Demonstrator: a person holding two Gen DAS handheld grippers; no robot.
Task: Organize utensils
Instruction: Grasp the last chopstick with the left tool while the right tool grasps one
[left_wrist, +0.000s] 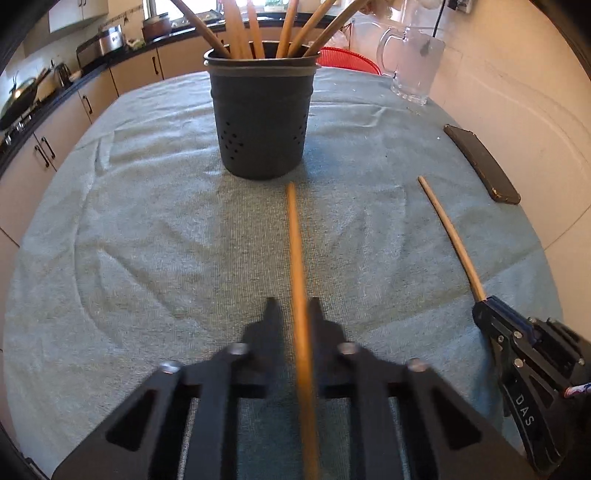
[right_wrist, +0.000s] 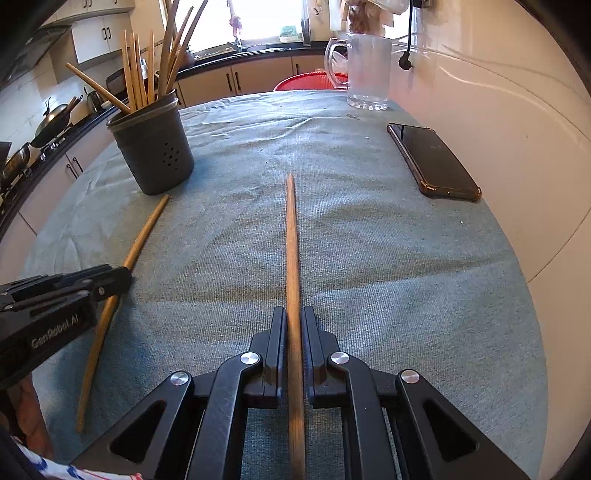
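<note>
A dark grey utensil holder (left_wrist: 261, 122) stands on the table with several wooden chopsticks in it; it also shows in the right wrist view (right_wrist: 152, 146). My left gripper (left_wrist: 294, 306) is shut on a wooden chopstick (left_wrist: 295, 236) that points at the holder's base. My right gripper (right_wrist: 294, 314) is shut on another wooden chopstick (right_wrist: 291, 236) that points forward. Each gripper shows in the other's view: the right gripper (left_wrist: 484, 302) with its chopstick (left_wrist: 450, 229), the left gripper (right_wrist: 123, 275) with its chopstick (right_wrist: 144, 232).
A blue-green cloth (right_wrist: 369, 258) covers the table. A black phone (right_wrist: 432, 160) lies at the right by the wall. A glass mug (right_wrist: 367, 70) stands at the far right, with a red chair (right_wrist: 306, 81) behind the table. Kitchen counters run along the left.
</note>
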